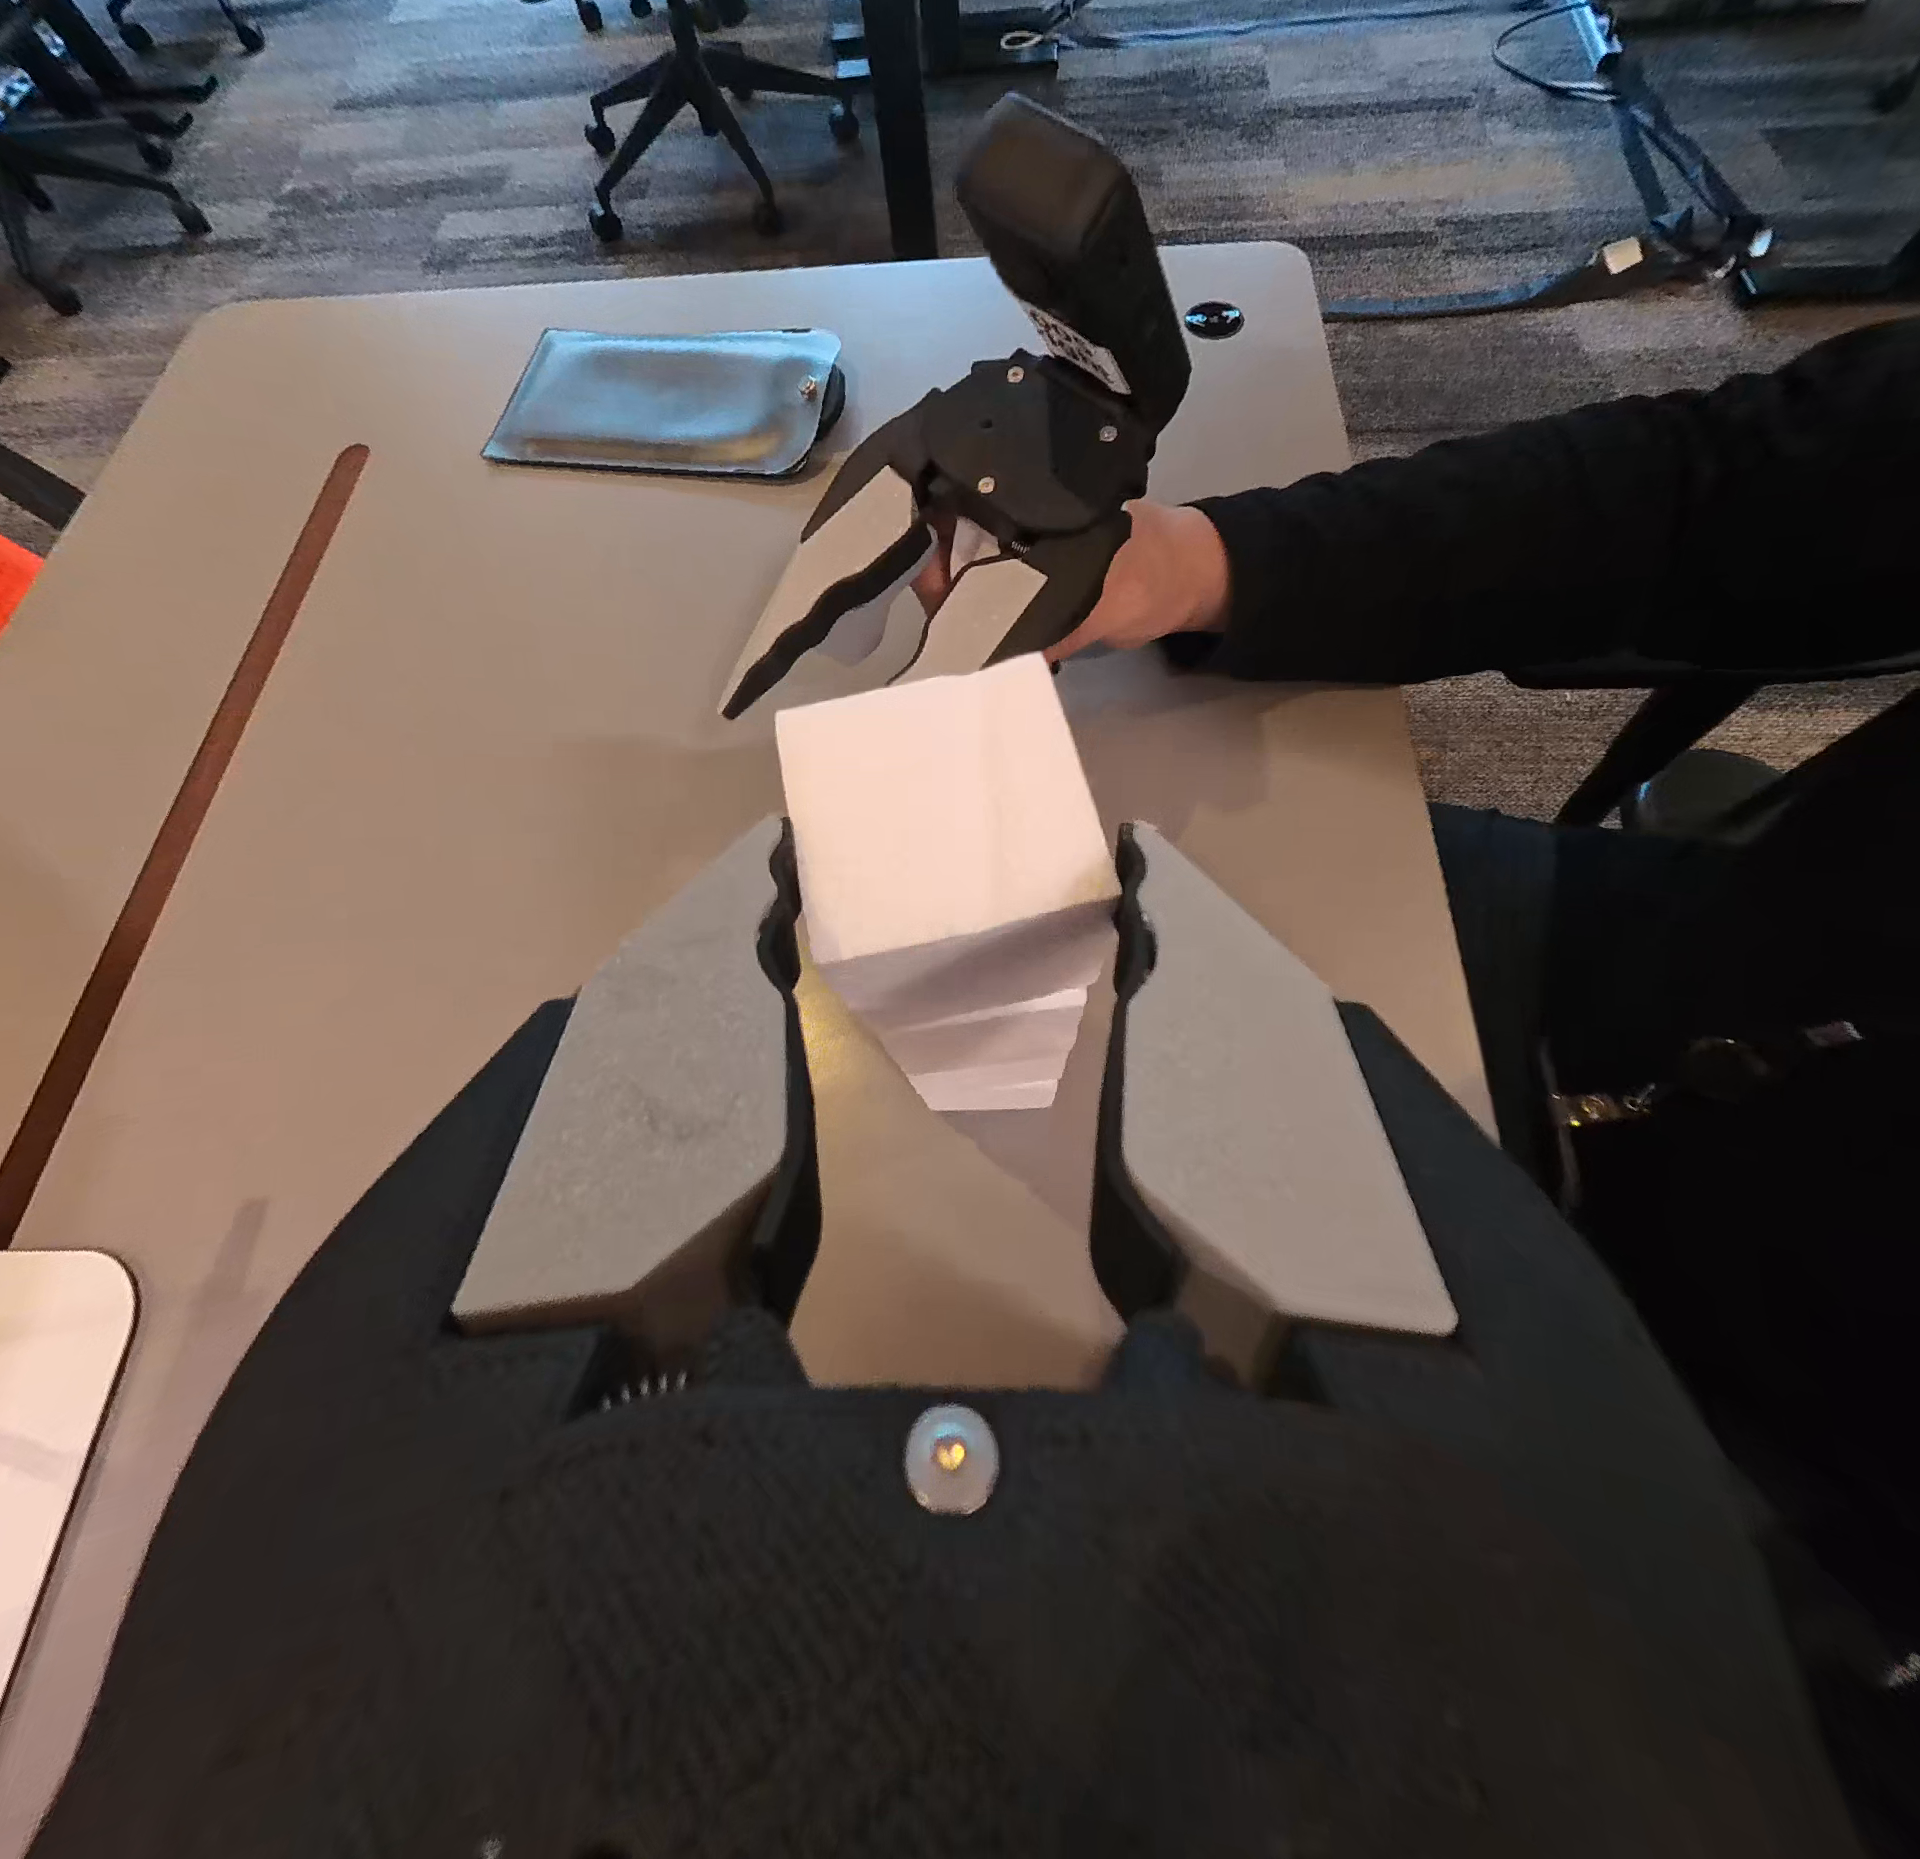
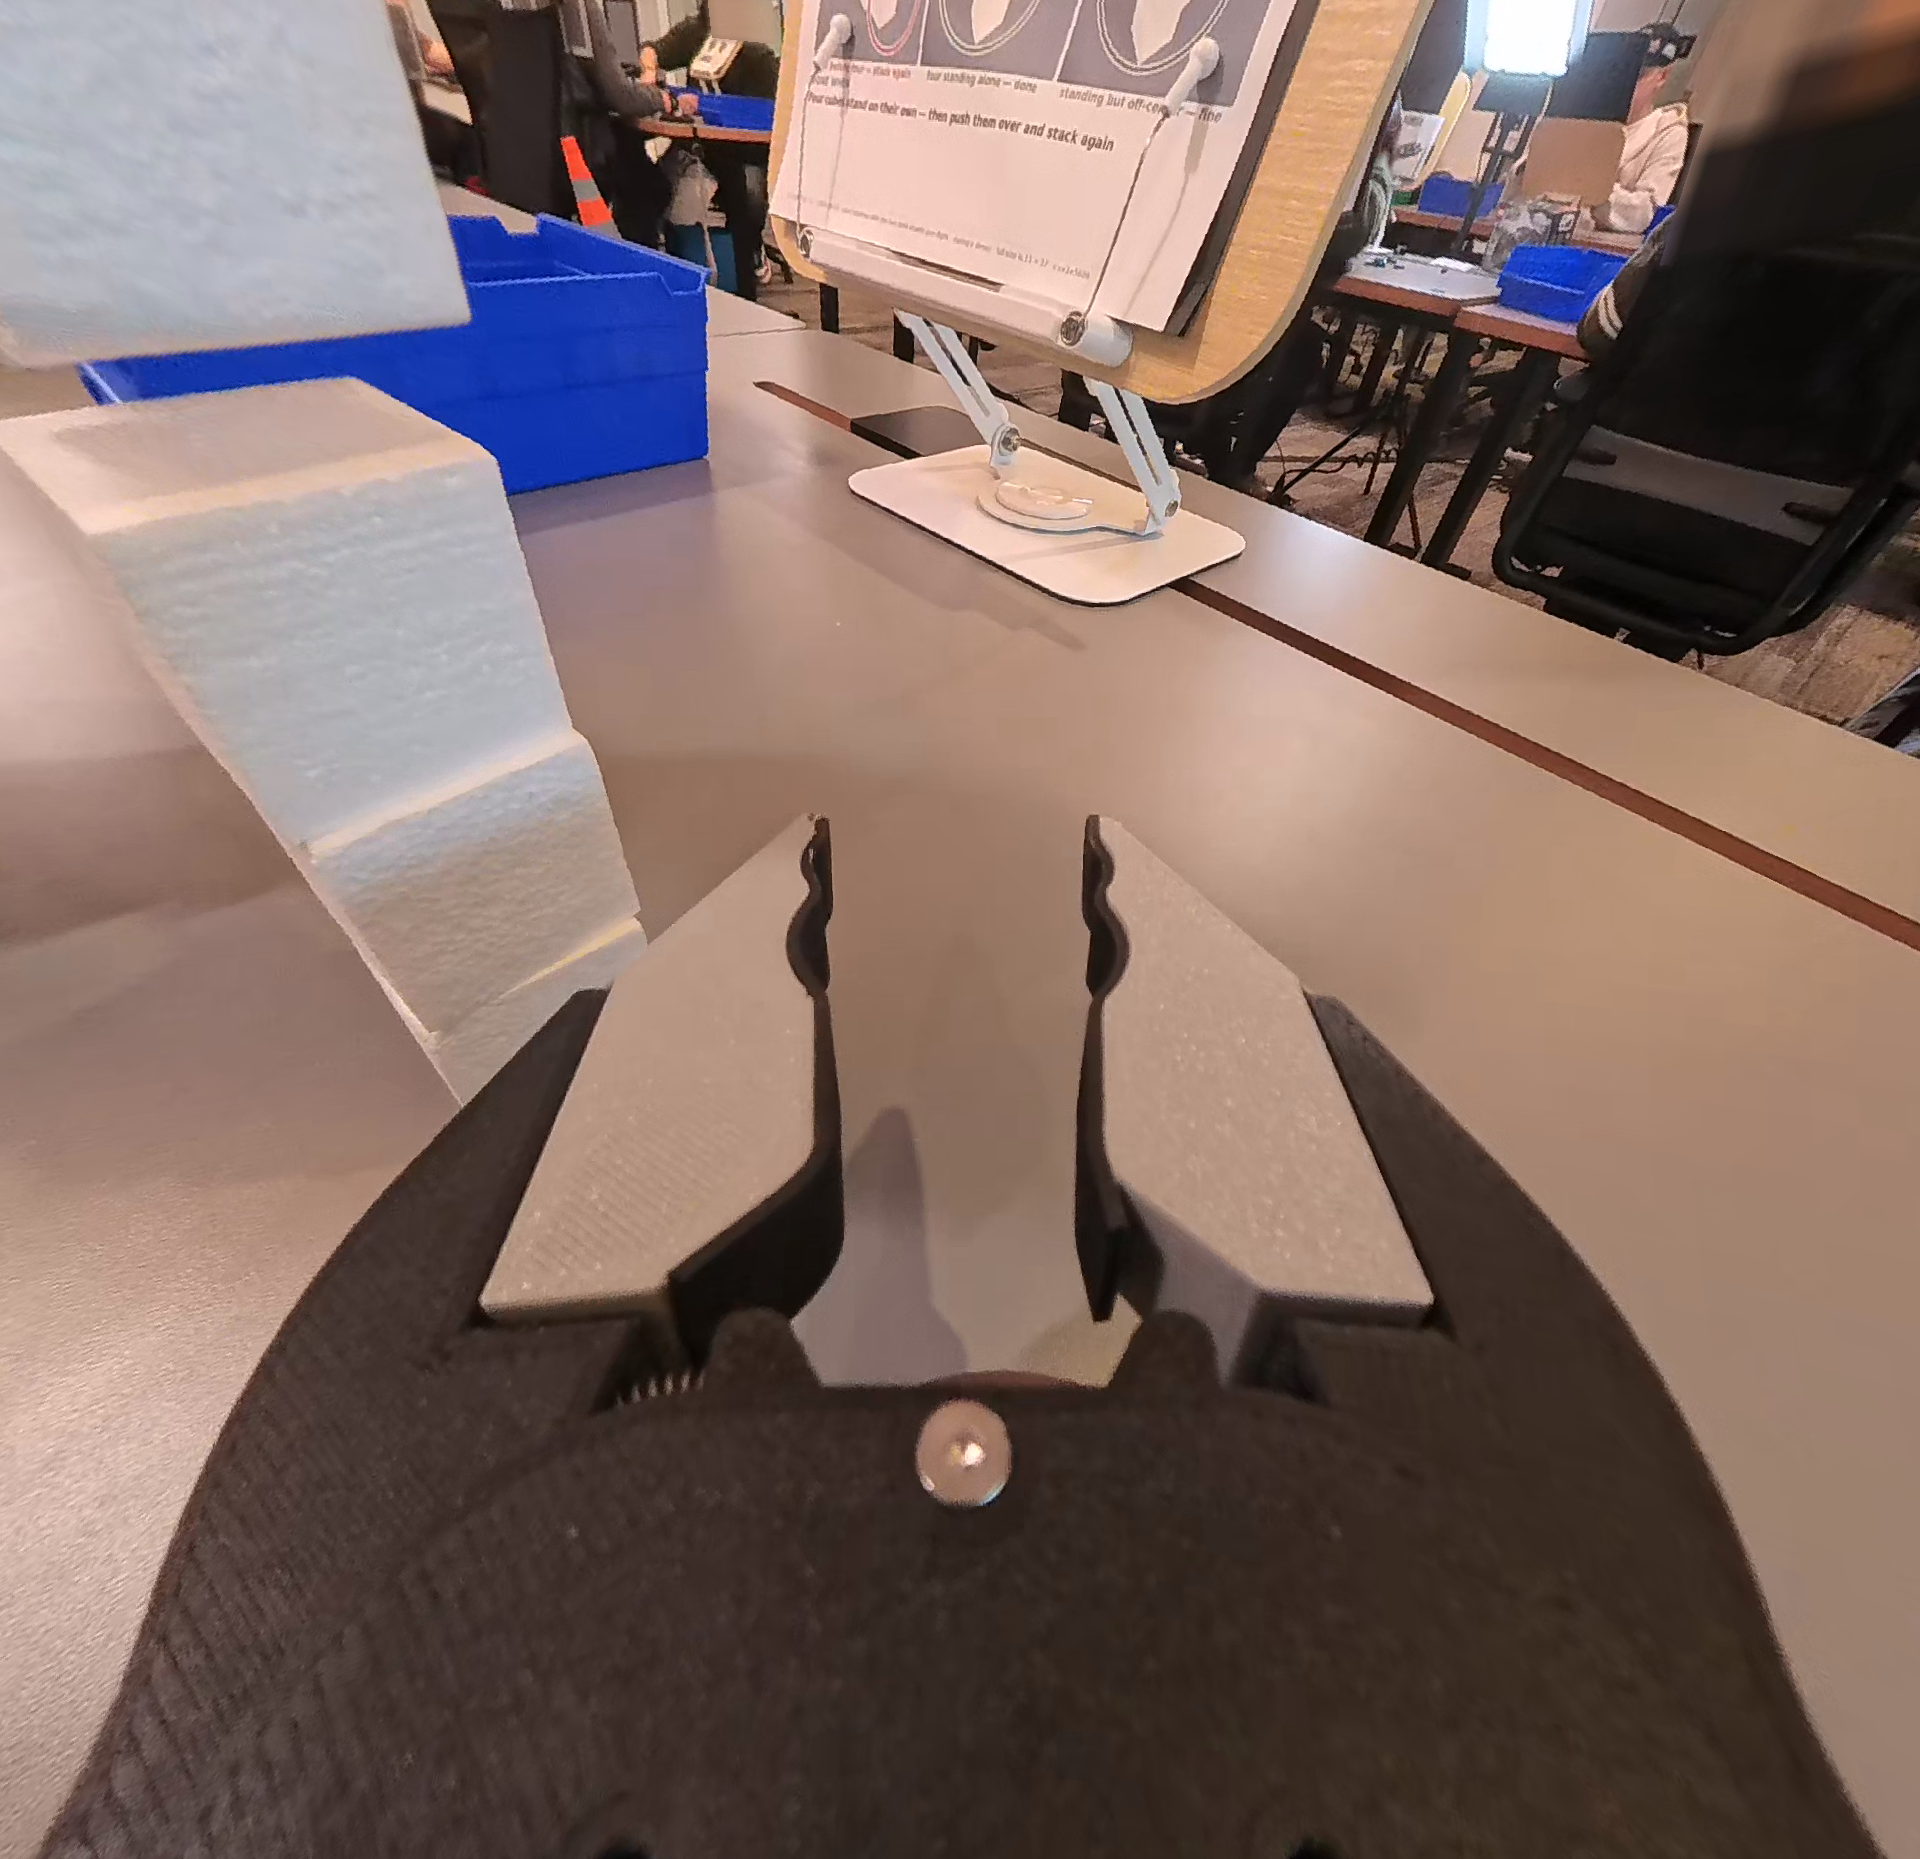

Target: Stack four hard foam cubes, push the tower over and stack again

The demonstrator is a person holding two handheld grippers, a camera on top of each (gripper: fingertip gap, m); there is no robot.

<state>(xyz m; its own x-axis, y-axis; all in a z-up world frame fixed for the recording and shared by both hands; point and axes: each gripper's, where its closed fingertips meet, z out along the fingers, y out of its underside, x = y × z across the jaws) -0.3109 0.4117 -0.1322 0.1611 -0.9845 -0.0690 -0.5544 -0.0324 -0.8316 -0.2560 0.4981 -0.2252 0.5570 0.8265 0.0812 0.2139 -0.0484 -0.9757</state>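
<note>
From the left wrist view, the left gripper grips the top cube just above the white tower, probably to set it on straight. From the right wrist view, the right gripper waits beside the tower, jaws apart and empty, likely to stay clear.

Patchy grey carpet covers the floor across the top of the left wrist view, with black swivel chairs on castors at upper left and cables trailing at upper right. In the right wrist view, a bright lamp panel glows at the upper right, above long tables carrying blue bins. An orange cone stands at upper left, near seated people.
</note>
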